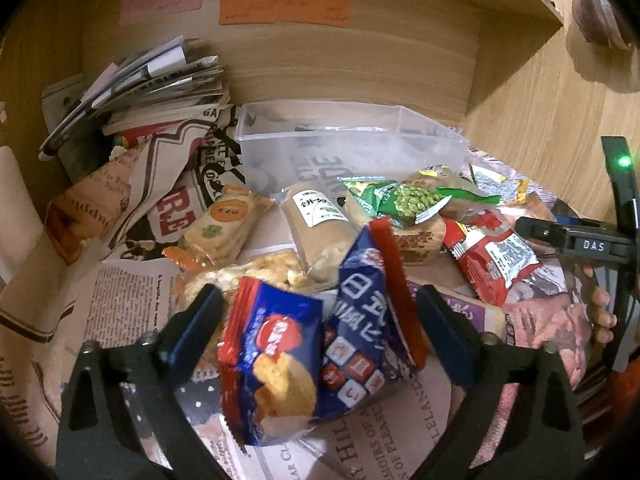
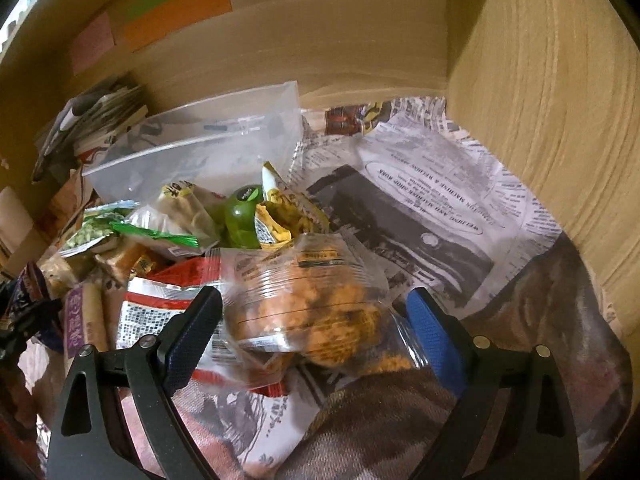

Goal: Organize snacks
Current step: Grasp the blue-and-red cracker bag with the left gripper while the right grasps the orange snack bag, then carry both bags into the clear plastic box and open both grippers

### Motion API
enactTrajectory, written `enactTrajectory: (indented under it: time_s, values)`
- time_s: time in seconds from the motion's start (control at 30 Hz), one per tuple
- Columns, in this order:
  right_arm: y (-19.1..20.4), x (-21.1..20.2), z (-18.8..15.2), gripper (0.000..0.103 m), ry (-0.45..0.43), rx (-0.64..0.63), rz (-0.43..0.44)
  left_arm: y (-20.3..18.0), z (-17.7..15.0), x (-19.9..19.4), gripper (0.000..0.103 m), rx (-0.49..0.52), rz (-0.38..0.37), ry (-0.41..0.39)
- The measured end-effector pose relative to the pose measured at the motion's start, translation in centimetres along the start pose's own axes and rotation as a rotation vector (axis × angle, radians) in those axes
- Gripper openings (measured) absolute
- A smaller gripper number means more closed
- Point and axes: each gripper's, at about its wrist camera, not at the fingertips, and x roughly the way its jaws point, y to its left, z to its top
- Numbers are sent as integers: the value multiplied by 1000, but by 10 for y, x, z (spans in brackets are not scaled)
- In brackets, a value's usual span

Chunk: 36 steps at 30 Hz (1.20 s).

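Note:
Two blue snack packets [image 1: 304, 344] with red ends stand tilted between the blue pads of my left gripper [image 1: 320, 320]. Its jaws are wide and the pads sit close beside the packets without clearly pressing them. A clear bag of orange snacks [image 2: 308, 308] lies on the pile between the fingers of my right gripper [image 2: 316, 316], which is also wide open around it. More packets are heaped behind: a green pea packet [image 1: 400, 200], a red packet [image 1: 496, 256], and biscuit packs [image 1: 224, 232]. A clear plastic box [image 1: 352, 136] stands at the back.
Newspaper [image 2: 432, 200] lines the wooden shelf floor. A wooden side wall [image 2: 540, 100] rises close on the right. A stack of papers [image 1: 152, 84] leans at the back left. Coloured notes [image 1: 284, 8] stick to the back wall. A small green bottle [image 2: 242, 216] sits among the packets.

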Motion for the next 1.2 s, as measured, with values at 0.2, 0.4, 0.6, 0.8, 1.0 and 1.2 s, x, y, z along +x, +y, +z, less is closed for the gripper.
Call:
enactTrajectory:
  time_s: [0.2,0.4,0.6,0.8,1.0,1.2]
  values:
    - [-4,-4,1,76,-11,39,32,4,0,-3,72,0,21,-17]
    - [-8,-7,0,62,-18,52,41,5,-3,-8,60,1,3,-32]
    - [-7,-15,-3,56,-34,39,26,7,-4,-12,58,-13,-2,-27]
    - [-8,-30,-2,45,-69,38,34,7,1,-23,57,-6,-5,-50]
    - [-1,-40,1,43,-99,12,24,6,16,-40,56,3,-8,-110]
    - [9,-59,11,43,-163,-13,31,10,42,-47,56,12,-2,-166]
